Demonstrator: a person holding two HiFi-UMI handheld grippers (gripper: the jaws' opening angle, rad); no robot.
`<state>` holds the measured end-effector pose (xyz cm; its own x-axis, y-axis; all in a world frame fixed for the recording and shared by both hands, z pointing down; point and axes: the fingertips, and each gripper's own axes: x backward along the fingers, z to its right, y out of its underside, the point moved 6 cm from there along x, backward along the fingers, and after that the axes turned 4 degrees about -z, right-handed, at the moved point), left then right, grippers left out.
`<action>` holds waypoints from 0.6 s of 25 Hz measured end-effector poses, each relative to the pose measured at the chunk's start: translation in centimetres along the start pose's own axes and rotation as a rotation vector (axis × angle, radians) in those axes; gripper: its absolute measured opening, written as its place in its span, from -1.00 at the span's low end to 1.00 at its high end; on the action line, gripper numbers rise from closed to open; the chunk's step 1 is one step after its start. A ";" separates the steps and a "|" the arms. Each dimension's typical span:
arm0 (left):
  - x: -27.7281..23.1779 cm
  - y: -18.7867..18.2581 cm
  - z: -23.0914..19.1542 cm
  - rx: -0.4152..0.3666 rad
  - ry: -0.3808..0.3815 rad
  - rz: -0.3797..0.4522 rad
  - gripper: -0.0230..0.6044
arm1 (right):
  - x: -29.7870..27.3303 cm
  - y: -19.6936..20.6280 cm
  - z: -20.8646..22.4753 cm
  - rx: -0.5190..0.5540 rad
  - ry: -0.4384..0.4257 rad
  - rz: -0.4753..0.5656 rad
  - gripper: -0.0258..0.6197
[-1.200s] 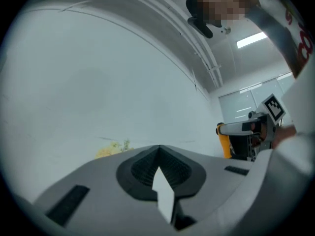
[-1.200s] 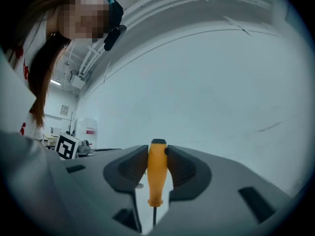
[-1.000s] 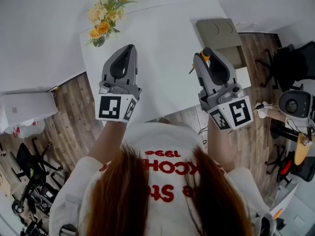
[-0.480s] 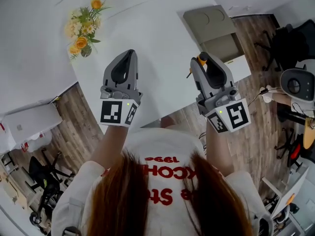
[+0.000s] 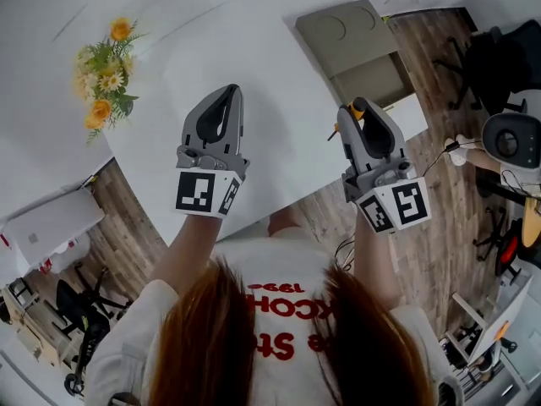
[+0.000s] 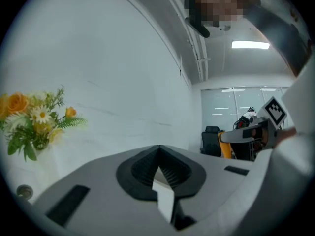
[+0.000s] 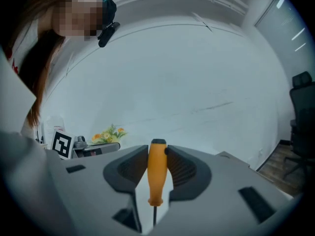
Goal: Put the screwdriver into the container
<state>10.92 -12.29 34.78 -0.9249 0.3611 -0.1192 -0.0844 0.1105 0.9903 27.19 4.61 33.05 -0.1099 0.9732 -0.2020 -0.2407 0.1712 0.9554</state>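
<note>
pick looks done | right tool [image 7: 157, 155] clamps screwdriver [image 7: 157, 176] by its orange handle, above tabletop [image 5: 270, 66] edge | left tool [image 6: 158, 151] closed, empty | remaining: carry to container [image 5: 372, 79] ahead-right, drop in

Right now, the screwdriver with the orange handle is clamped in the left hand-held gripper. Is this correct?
Not quite. It is the right hand-held gripper that is clamped on the screwdriver, with the orange handle between its jaws, as the right gripper view shows. The left hand-held gripper is shut with nothing in it, as the left gripper view shows.
</note>
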 end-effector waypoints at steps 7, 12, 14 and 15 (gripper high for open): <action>-3.2 1.7 0.6 0.012 0.025 -0.033 -0.91 | -0.6 1.7 5.1 0.024 0.093 -0.044 -0.54; -3.9 3.0 1.1 0.029 0.040 -0.068 -0.91 | -1.5 2.9 8.5 0.047 0.154 -0.061 -0.54; -3.9 3.5 1.3 0.034 0.045 -0.084 -0.91 | -1.9 3.5 9.8 0.061 0.183 -0.076 -0.54; -3.9 3.6 1.4 0.035 0.048 -0.092 -0.91 | -2.1 3.9 10.4 0.069 0.197 -0.088 -0.54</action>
<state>14.79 -11.98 38.74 -0.9306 0.3036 -0.2047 -0.1573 0.1731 0.9722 36.54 4.84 39.41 -0.2789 0.9066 -0.3166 -0.1923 0.2703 0.9434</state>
